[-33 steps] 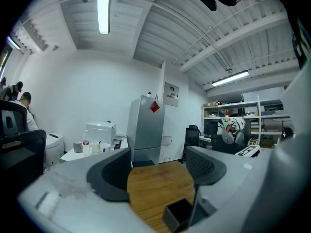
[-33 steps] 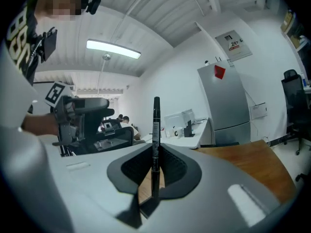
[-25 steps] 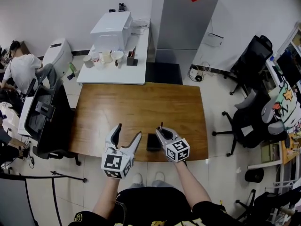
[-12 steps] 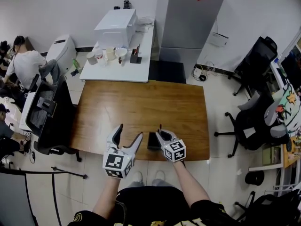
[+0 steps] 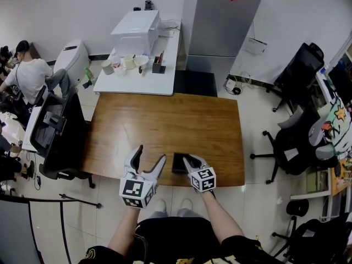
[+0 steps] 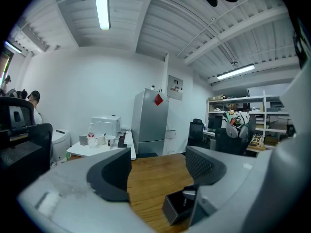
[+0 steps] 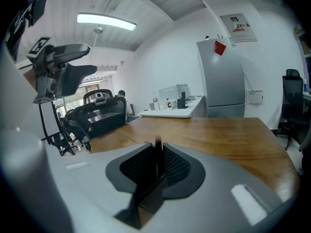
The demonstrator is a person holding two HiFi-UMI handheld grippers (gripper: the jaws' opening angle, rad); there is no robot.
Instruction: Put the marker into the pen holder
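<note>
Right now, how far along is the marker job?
Done: marker picked up and brought over the holder. In hand: right gripper is opening its jaws with the marker between them, its lower end apparently inside the holder. To do: finish release, pull away. Left gripper open, empty.

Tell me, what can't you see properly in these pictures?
- The marker: only a thin dark strip shows in the right gripper view, between the opening jaws of the right gripper; its lower end is hidden.
- The pen holder, inside: in the head view the right gripper covers it; in the left gripper view the jaw of the left gripper cuts it off.
- The cups on the white table: head view, too small.
</note>
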